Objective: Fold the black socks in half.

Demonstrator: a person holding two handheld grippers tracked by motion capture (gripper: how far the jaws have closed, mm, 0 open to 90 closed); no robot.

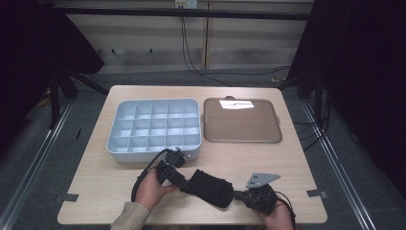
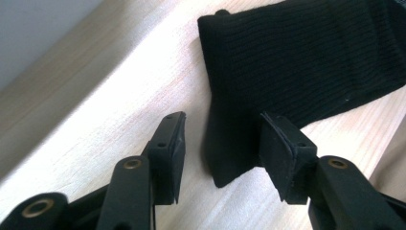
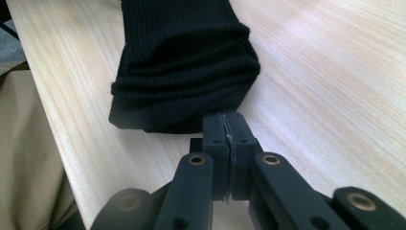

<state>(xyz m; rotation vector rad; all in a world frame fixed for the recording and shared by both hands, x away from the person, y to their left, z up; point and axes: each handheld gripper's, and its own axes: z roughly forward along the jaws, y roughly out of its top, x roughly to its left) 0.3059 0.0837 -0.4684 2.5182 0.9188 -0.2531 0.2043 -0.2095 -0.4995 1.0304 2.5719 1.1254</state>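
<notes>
A black ribbed sock (image 1: 210,188), folded into a thick bundle, lies on the wooden table near its front edge, between the two grippers. My left gripper (image 1: 185,184) is at the sock's left end. In the left gripper view the left gripper (image 2: 222,153) is open, and a corner of the sock (image 2: 306,57) lies between its jaws without being pinched. My right gripper (image 1: 237,195) is at the sock's right end. In the right gripper view the right gripper (image 3: 225,124) is shut, with its tips on the lowest layer of the sock (image 3: 182,62).
An empty pale grey tray (image 1: 143,155) with several compartments stands just beyond the left gripper. A flat brown tray (image 1: 242,122) lies to its right. The table's front edge (image 1: 191,223) runs close behind both hands.
</notes>
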